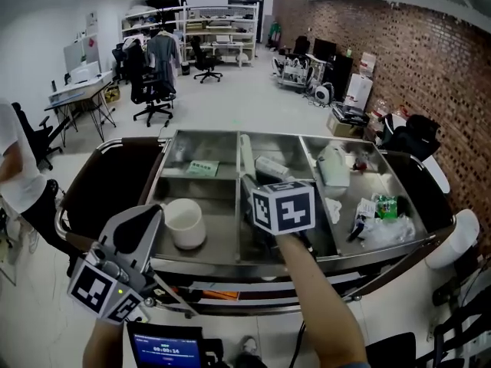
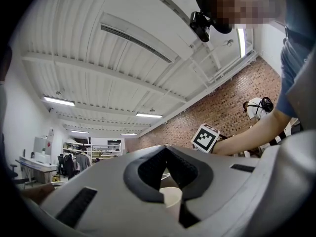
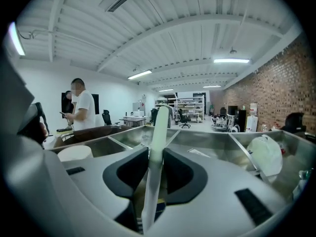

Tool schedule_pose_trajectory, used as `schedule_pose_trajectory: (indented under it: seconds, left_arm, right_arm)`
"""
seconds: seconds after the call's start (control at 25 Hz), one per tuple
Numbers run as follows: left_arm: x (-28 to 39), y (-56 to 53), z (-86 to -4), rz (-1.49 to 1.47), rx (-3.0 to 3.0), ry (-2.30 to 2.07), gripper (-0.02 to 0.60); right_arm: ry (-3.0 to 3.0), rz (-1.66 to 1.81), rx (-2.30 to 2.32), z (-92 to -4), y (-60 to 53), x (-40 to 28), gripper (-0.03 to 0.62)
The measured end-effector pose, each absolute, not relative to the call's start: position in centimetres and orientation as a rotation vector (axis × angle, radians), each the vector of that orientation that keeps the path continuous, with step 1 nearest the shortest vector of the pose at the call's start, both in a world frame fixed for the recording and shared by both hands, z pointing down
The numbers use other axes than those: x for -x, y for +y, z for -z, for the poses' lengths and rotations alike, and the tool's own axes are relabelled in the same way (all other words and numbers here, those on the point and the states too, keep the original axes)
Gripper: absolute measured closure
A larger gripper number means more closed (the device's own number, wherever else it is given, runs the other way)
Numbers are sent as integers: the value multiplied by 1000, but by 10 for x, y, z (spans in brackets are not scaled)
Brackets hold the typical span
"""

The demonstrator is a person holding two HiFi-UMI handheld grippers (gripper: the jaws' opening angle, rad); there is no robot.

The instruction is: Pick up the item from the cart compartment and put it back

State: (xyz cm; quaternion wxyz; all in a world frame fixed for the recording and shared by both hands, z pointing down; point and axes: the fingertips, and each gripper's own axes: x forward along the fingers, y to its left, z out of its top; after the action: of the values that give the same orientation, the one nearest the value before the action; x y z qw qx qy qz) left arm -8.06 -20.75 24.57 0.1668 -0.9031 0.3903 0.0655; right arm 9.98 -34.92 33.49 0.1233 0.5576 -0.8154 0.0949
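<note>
With the right hand-held gripper (image 3: 156, 157) clamped on the pale tube (image 3: 160, 122), upright over the cart's middle compartment (image 1: 284, 148), and the left hand-held gripper (image 2: 165, 149) idle, jaws together, a slack pinch could let it topple sideways.
</note>
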Motion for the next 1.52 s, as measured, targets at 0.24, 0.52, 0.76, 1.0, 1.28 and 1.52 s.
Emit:
schedule_pose_trajectory:
  seconds: [0.24,0.52,0.76,1.0,1.28,1.52]
  left_arm:
    - [87,-206,-248,-180,2570,1135,569]
    - [84,-204,-250,-171,2574,1131,569]
    - [84,-201,-250,-174,2574,1126,569]
    - [86,-193,-250,-181,2579,1115,569]
    - [98,-175,-243,-209,2574,1100,569]
    - [101,-160,-253,-212,2615,1067,569]
  right_arm:
    - [-2359,-236,-1669,-340,-348,-108,499]
    - [-2369,-196,-1670,-333,-345,-109,499]
    - [-2395,-171,-1662,-325,-337,-104,499]
    - [-2369,42,-1726,-300,-324,-105,504]
    - [-2387,172,-1720,-261,-290,-90,530]
    - [-2470,224,-1720,-246,-233,-68,530]
